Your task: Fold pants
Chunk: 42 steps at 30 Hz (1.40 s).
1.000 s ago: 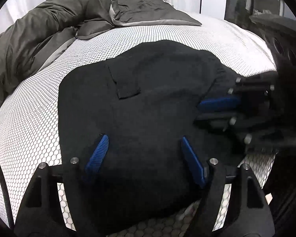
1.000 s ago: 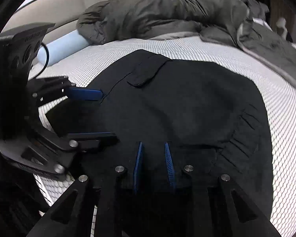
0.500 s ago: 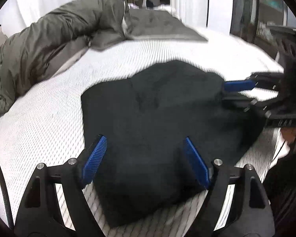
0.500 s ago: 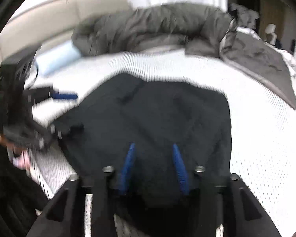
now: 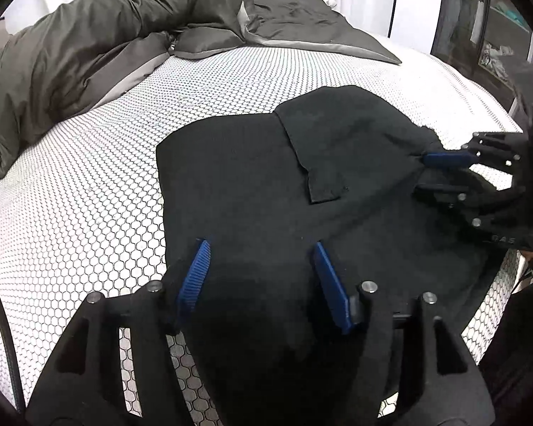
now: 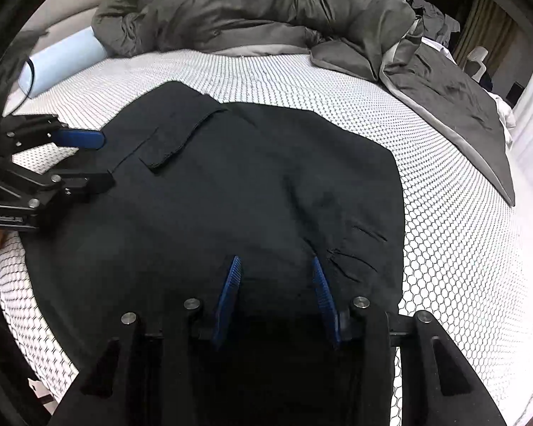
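Left wrist view: my left gripper [image 5: 259, 280] and right gripper [image 6: 275, 296] both sit spread apart, having let go. Black pants [image 5: 266, 184] now lie folded on the bed [image 5: 89, 213] at twelve o'clock; fold looks nearly done.

1 pair of black pants [image 5: 266, 184] on 1 honeycomb-patterned bed [image 5: 89, 184]. 2 grippers over it: left gripper [image 5: 261, 248], right gripper [image 6: 275, 264]. 1 grey duvet [image 6: 252, 7] heaped behind, 1 pale blue bolster [image 6: 65, 58], 1 flap pocket [image 6: 184, 135].
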Tool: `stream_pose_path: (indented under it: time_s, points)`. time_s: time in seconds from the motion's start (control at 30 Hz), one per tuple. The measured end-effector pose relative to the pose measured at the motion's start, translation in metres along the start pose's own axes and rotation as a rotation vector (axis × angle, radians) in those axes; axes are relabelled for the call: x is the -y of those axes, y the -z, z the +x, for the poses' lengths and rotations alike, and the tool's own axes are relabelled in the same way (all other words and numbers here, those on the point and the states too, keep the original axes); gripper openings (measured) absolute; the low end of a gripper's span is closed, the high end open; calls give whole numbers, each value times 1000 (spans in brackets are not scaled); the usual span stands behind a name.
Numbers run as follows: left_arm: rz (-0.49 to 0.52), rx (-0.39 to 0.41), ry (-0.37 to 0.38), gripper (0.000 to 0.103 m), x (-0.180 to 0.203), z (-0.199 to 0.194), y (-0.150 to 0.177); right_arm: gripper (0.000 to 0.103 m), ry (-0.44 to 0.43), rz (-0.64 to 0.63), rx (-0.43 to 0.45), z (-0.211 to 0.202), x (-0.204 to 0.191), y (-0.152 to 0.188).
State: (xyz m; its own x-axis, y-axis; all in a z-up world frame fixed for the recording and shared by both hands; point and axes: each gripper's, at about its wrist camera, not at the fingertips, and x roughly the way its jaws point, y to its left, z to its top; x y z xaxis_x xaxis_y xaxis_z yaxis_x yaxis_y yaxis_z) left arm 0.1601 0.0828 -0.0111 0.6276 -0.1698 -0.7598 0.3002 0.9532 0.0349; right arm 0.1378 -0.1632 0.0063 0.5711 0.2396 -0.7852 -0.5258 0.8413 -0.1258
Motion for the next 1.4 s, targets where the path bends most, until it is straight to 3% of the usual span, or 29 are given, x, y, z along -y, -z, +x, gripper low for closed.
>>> stream_pose_path:
  time_s: [0.07,0.17,0.23,0.33,0.37,0.4,0.53,0.63,0.7,0.83,0.9,0.97,1.03,1.17,1.27,1.4]
  points:
    - [-9,6,1,56,-1,-8,-3,42,-12,-4,16,-6,-2,-3]
    - [-26,70,23,56,-4,-31,-12,42,-134,83,62,-17,4,-14]
    - [-18,81,10,56,-7,-29,-25,42,-159,104,74,-16,4,-25]
    - [2,25,-10,54,-11,-3,-47,45,-185,119,66,1,-3,-50]
    - [10,-18,-18,47,-12,11,-52,47,-220,125,45,14,-7,-54]
    - [6,-61,-18,47,-15,25,-53,47,-232,125,12,26,-10,-56]
    - [21,-59,23,48,-22,32,-50,46,-156,52,-57,41,-20,-53]
    - [13,-36,31,49,-24,27,-45,44,-1,21,-74,28,-2,-38]
    - [21,-23,26,50,-22,24,-43,44,-87,59,-49,20,15,-27]
    - [-36,-18,34,50,-29,12,-51,46,-108,69,-6,2,13,-32]
    - [-46,17,-21,50,-33,10,-58,46,-167,113,54,-5,9,-48]
    - [-79,9,-78,50,-43,20,-62,46,-149,113,87,-5,0,-65]
    - [-154,-16,-62,50,-55,30,-60,46,-130,95,75,5,-9,-77]
    - [-135,-35,-79,51,-58,33,-58,46,-20,-1,-93,51,-23,-70]
    - [-156,-29,-91,52,-64,26,-50,45,17,18,-89,38,-3,-58]
    - [-135,-14,-143,52,-55,8,-41,46,22,-34,-18,18,-3,-33]
